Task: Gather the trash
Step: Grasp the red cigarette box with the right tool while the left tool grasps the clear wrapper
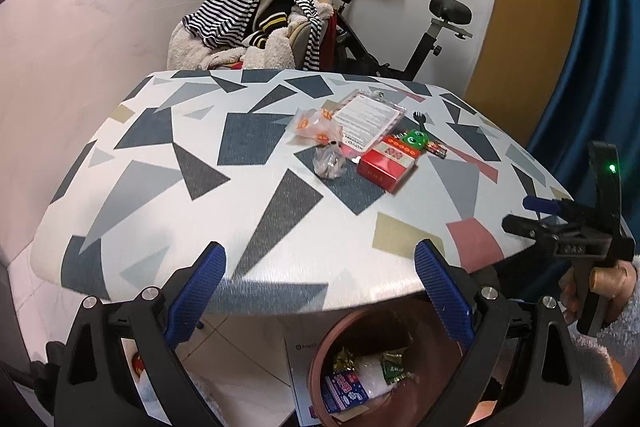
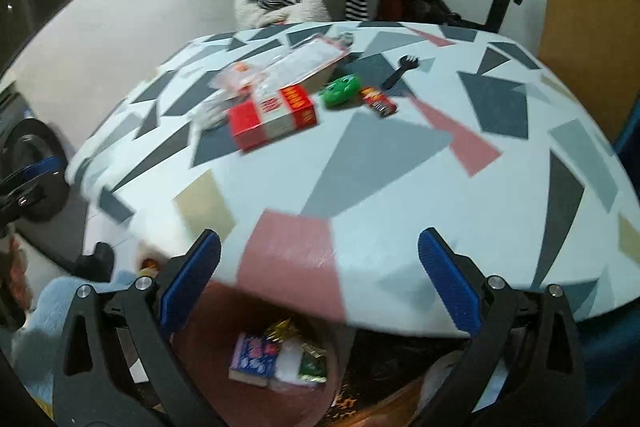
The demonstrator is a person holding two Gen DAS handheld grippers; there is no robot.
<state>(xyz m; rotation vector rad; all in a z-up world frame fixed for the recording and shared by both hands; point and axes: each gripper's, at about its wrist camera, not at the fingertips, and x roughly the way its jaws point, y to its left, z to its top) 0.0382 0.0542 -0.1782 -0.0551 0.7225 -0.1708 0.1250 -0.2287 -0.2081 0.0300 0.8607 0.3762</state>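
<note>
Left gripper [image 1: 320, 291] and right gripper [image 2: 320, 283] both spread wide, empty; brown bin [image 1: 320, 359] below table edge holds wrappers [image 1: 346, 387]; farther on table [image 1: 160, 211]: crumpled plastic [image 1: 330, 161], red box [image 1: 388, 161], orange-print bag [image 1: 316, 127]

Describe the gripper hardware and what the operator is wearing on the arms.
Both are black two-finger handheld grippers with blue cross-hatched pads and silver pivot bolts on angular black linkages: left gripper, right gripper. Seen side-on from the left wrist, the right gripper's upright black frame carries a lit green LED. The person's sleeve is fuzzy, pale grey-white fleece.
</note>
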